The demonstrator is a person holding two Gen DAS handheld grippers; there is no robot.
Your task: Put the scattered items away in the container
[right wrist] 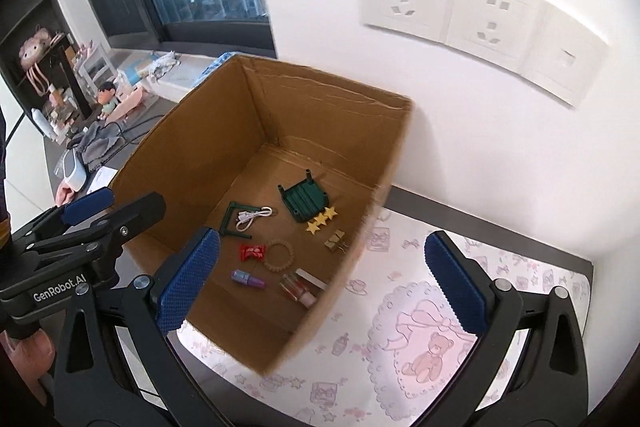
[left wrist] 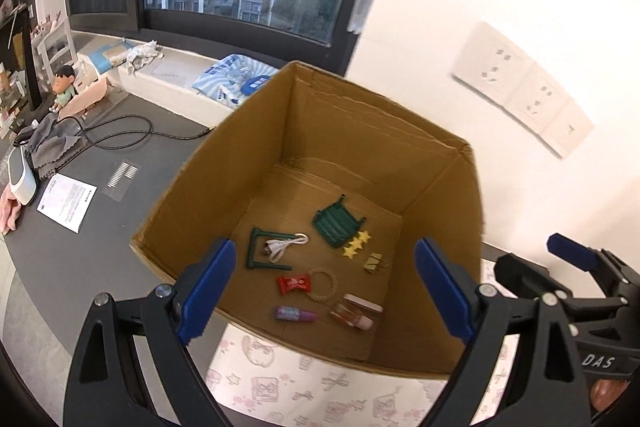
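An open cardboard box (left wrist: 224, 195) (right wrist: 160, 155) stands on a pink-patterned mat against the white wall. On its floor lie a green toy stool (left wrist: 338, 223) (right wrist: 306, 199), a green frame with a white cable (left wrist: 286, 245) (right wrist: 250, 217), yellow stars (left wrist: 356, 245) (right wrist: 322, 219), a red candy (left wrist: 294, 283) (right wrist: 252, 253), a bead bracelet (right wrist: 280, 255), a purple tube (left wrist: 295, 314) (right wrist: 248, 278) and a small bottle (left wrist: 352, 313) (right wrist: 298, 289). My left gripper (left wrist: 326, 291) hovers open above the box's near edge, holding nothing. My right gripper (right wrist: 322, 281) stands open over the box's right wall, also holding nothing.
The mat (right wrist: 440, 327) spreads right of the box on a dark desk (left wrist: 80, 251). Left of the box lie a paper sheet (left wrist: 67, 202), a grey cloth (left wrist: 50, 145), a black cable (left wrist: 120, 139) and a figurine (left wrist: 63, 87). Wall sockets (right wrist: 480, 15) sit above.
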